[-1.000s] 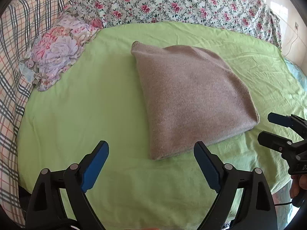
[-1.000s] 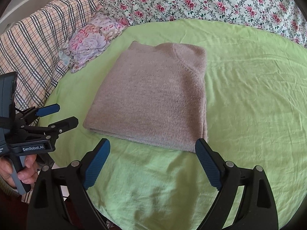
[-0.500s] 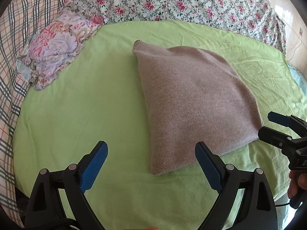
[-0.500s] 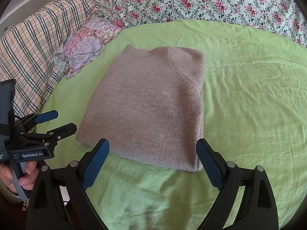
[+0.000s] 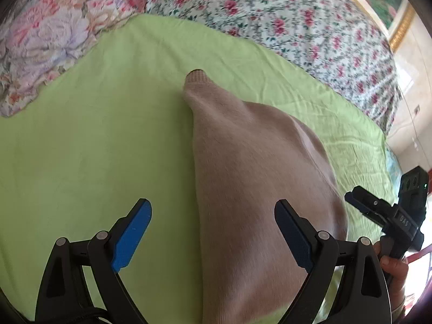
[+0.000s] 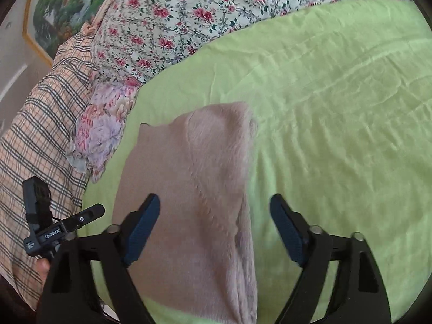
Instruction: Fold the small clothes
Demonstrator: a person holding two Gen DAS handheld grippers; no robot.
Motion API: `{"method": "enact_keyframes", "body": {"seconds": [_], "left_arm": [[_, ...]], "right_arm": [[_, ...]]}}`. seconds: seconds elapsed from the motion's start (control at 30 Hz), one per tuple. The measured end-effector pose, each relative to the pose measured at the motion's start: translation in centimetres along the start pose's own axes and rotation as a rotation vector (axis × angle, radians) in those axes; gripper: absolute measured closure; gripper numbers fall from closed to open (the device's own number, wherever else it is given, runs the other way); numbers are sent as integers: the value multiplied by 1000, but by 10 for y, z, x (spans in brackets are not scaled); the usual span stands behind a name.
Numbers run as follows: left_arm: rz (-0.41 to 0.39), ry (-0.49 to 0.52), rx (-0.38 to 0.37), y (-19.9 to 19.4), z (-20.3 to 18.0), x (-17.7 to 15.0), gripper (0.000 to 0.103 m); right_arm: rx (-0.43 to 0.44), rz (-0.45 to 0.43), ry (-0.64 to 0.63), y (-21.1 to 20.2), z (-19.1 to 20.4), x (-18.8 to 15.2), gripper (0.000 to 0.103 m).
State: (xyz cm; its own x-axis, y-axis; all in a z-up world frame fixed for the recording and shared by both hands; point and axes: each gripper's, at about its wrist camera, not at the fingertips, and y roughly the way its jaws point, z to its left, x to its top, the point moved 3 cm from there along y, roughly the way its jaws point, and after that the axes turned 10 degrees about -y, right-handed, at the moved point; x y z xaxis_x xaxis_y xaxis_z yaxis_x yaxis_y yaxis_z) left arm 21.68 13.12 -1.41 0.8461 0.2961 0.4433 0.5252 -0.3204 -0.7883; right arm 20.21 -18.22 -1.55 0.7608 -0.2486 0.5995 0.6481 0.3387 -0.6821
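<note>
Fingers [image 5: 140,224] spread (both grippers) straddling folded sweater's [image 5: 259,189] side edges.

One sweater [image 5: 259,189] — two grippers, three bedcloths

From my left wrist cam the near end of the folded sweater [image 5: 259,189] runs off the bottom of the frame, so I can't see its lower hem. Same on the right wrist cam: the bottom edge drops out of view behind the right gripper [image 6: 214,225] arms. Both views are smeared with motion blur, so the knit is mush. The left gripper [image 6: 81,217] at the lower left of the right cam is edge-on, so I can't tell its jaw gap there. The hand [image 5: 391,267] holding the other tool is mostly cut off.
</note>
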Motion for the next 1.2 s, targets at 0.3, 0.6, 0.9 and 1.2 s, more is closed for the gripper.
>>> {"method": "enact_keyframes", "body": {"seconds": [0.3,0.6,0.9,1.2], "left_arm": [[70,6,-33,48,-5,18,31],[100,34,-46,72,-4,5,29],[55,60,5,39,-12,-1,29],[-12,120,74,-7,-17,-28,29]], "right_arm": [[19,0,-50,11,2,6,91],[-59,64,-55,34,-12,-13,92],[-142,31,-77,-3,0,-13,82],[-116,-5,-96,-35,28,-34,55]]}}
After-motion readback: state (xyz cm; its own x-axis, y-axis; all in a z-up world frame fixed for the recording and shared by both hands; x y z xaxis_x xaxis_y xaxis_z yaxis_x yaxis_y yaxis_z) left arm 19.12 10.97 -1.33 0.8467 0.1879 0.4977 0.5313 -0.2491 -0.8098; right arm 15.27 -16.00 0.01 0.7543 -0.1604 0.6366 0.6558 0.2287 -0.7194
